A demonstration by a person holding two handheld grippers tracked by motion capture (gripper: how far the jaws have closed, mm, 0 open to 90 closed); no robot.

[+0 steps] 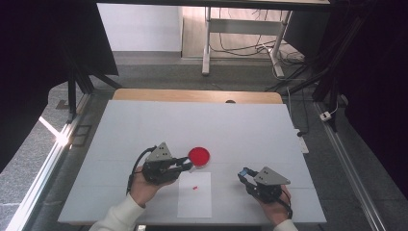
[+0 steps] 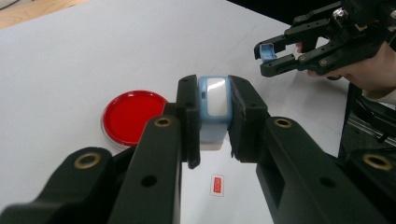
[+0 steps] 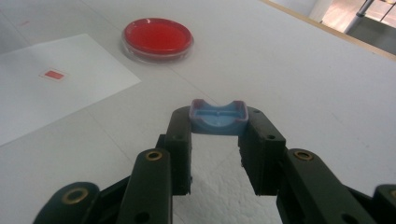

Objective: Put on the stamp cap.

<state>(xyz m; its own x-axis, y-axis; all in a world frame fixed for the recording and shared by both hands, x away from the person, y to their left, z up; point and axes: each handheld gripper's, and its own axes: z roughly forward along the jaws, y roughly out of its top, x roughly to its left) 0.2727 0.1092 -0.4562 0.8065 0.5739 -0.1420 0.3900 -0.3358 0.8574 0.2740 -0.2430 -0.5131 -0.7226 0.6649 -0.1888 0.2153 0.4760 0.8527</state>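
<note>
Left hand-held gripper is clamping a pale blue case above the paper sheet, red dish at its 1 o'clock. Right hand-held gripper is pinching the blue cap. Risk: either slipping from a shallow fingertip grip.

Two black hand-held grippers, left gripper and right gripper, each topped by a grey three-cornered plate and trailing a black cable. Jaw linkages pinned with brass-ringed screws. White sleeves at both wrists.

Pale blue box upright, clamped, blue cap clamped level
</note>
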